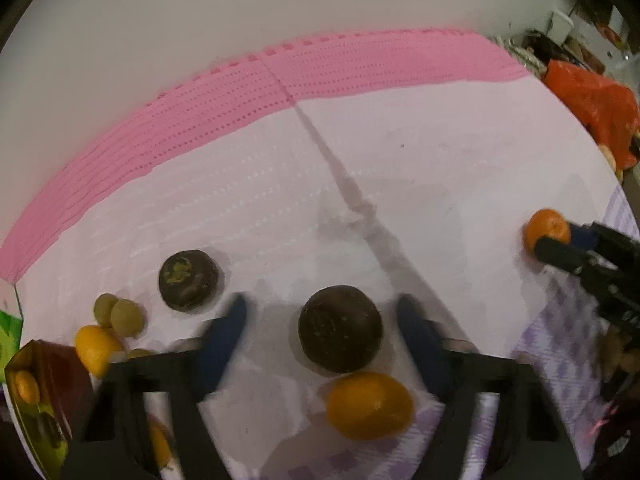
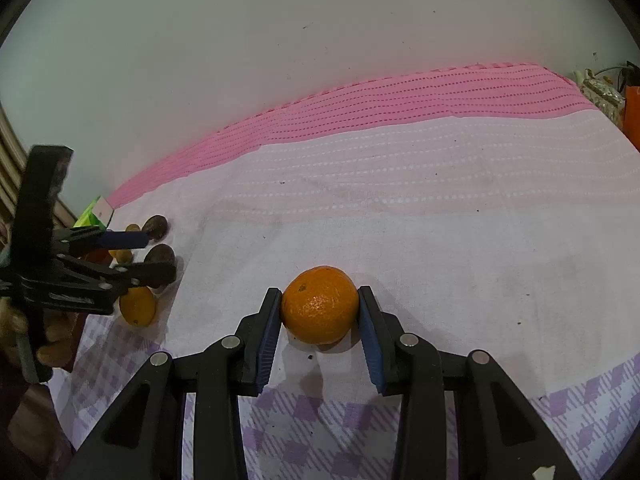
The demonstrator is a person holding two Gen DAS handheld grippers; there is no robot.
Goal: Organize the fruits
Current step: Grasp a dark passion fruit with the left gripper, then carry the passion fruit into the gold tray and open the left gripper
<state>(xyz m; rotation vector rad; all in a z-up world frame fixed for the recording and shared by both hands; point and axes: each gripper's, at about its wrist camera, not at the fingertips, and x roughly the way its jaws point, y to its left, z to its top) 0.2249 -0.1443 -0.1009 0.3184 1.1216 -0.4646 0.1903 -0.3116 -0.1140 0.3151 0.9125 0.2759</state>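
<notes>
the tangerine [image 2: 320, 305] sits on the pale cloth [image 2: 440, 240], well apart from the rest of the fruit, and the right gripper [image 2: 320, 312] has its blue pads [image 2: 269, 332] pressed on both sides of it, so i'd call that clamped on the tangerine. it looks like it's resting on the cloth, with a shadow right under it. my guess is it's being held out there to start a separate citrus spot, or it's about to be carried over to the others.

everything else is bunched up far to the left of the tangerine. there the left gripper [image 1: 320, 312] comes in low with its fingers spread wide around a dark round fruit [image 1: 340, 329], not touching it on either side, so it's released for now. an orange kumquat-looking fruit [image 1: 369, 405] sits just behind that dark one, nearer the camera. a second dark fruit [image 1: 188, 280], two green grapes [image 1: 120, 314] and another small orange fruit [image 1: 98, 348] lie further left, next to a coloured box [image 1: 44, 396].

both grippers are angled flat along the cloth, pointing toward the pink stripe [image 2: 400, 100].
</notes>
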